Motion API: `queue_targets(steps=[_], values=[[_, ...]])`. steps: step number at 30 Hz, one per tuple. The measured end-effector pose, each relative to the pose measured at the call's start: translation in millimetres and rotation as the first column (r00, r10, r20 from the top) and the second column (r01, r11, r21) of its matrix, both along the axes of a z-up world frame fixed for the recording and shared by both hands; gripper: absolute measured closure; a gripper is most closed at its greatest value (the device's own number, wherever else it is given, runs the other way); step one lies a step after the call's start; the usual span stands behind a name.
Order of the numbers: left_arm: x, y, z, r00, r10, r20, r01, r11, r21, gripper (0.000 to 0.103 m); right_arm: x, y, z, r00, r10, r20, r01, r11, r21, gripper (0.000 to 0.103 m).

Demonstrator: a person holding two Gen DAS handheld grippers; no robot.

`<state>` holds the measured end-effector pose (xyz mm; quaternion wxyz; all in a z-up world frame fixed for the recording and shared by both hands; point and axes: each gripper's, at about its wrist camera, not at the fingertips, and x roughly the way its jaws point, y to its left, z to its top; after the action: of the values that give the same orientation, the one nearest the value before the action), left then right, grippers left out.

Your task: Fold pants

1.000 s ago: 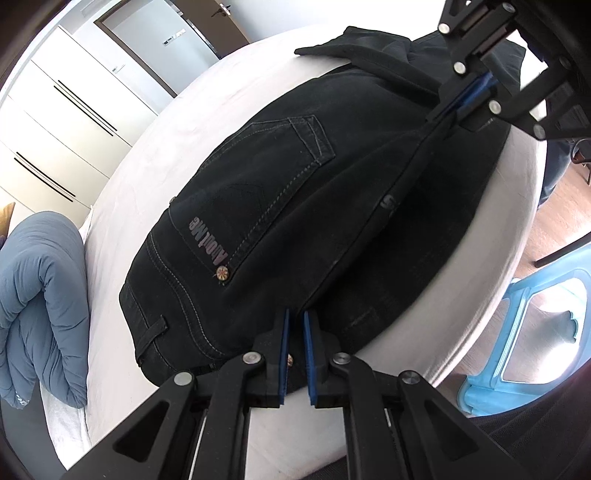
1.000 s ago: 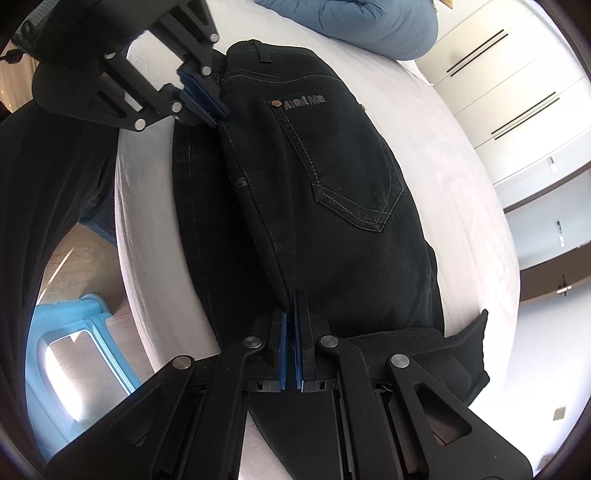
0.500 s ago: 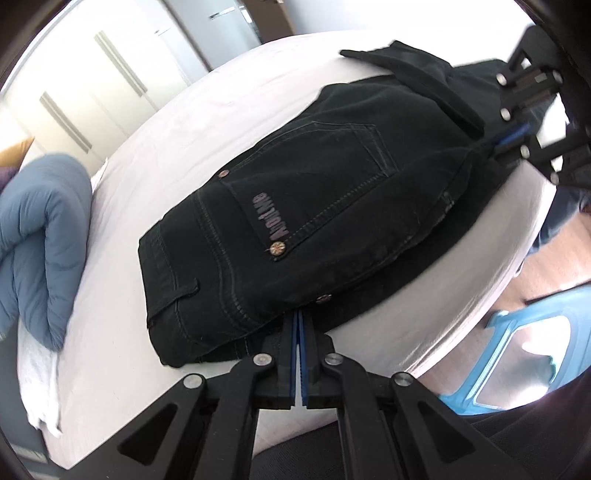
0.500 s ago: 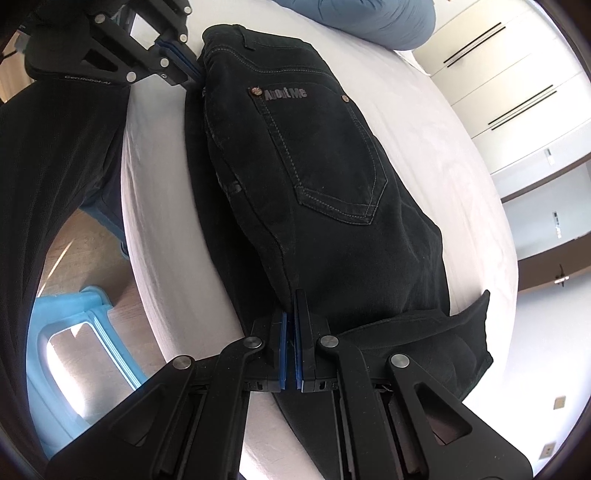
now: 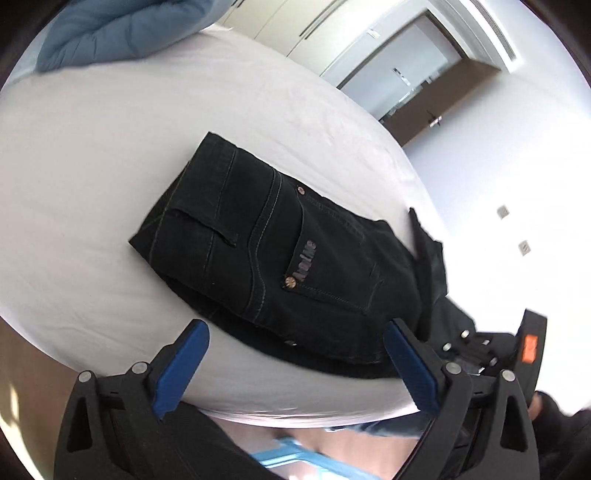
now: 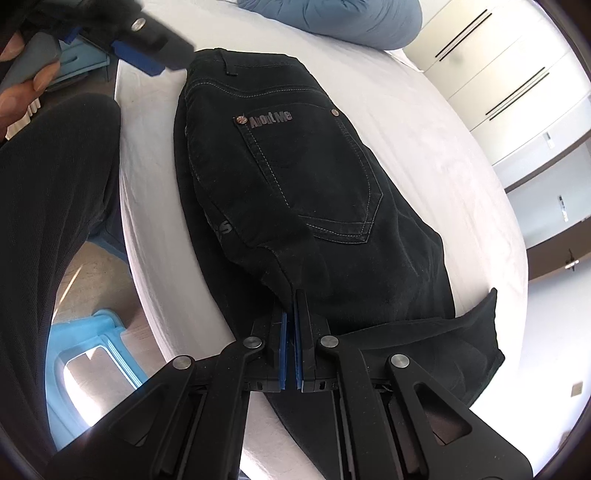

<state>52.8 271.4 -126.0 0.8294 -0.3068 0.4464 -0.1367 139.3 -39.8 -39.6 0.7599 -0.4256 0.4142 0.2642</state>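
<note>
Black jeans [image 5: 280, 254] lie folded lengthwise on a white bed [image 5: 92, 184], back pocket with an "About Me" tag up. My left gripper [image 5: 295, 363] is open and empty, lifted just off the waistband end near the bed's edge. My right gripper [image 6: 294, 314] is shut on the jeans' [image 6: 314, 177] folded seam edge below the pocket, where the legs turn off to the right. The left gripper's blue pad [image 6: 138, 59] shows at the top left of the right wrist view, beside the waistband.
A blue duvet [image 5: 110, 29] lies at the far side of the bed. A light blue plastic stool [image 6: 92, 362] stands on the wooden floor by the bed's edge. The person's dark-trousered leg [image 6: 48, 240] is close at the left. White wardrobes [image 6: 517, 66] and a door stand behind.
My left gripper has let go of the waistband edge, opened wide and pulled back and up from the jeans. My right gripper still holds the seam edge.
</note>
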Motion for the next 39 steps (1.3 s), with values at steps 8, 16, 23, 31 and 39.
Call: queue_targets(steps=[8,16,23,31,39], values=[[15.9,12.6,-32.4,0.968,0.115,-0.223,-0.142,0.984,-0.109,0.057,2.6,-0.5,13.9,0.999,-0.036,0.003,0.036,0.998,0.045,0.101],[-3.0,17.5,-50.1,0.939,0.208,-0.275,-0.271,0.938,-0.217,0.031,0.7,-1.3,19.9,0.999,-0.045,0.007,0.045,0.997,0.061,0.101],[14.4,10.8,-48.3,0.958,0.162,-0.235,-0.221,0.941,-0.256,0.040,-3.7,-0.3,21.9,0.999,-0.049,0.016,0.048,0.997,0.058,0.101],[28.5,18.1,-60.5,0.942,0.208,-0.264,-0.283,0.914,-0.291,0.091,-5.4,-0.2,22.3,0.998,-0.051,0.020,0.050,0.997,0.062,0.101],[37.3,17.9,-21.5,0.969,0.225,-0.105,-0.240,0.957,-0.164,0.098,-17.2,8.3,18.9,0.999,-0.013,0.030,0.011,0.999,0.047,0.101]])
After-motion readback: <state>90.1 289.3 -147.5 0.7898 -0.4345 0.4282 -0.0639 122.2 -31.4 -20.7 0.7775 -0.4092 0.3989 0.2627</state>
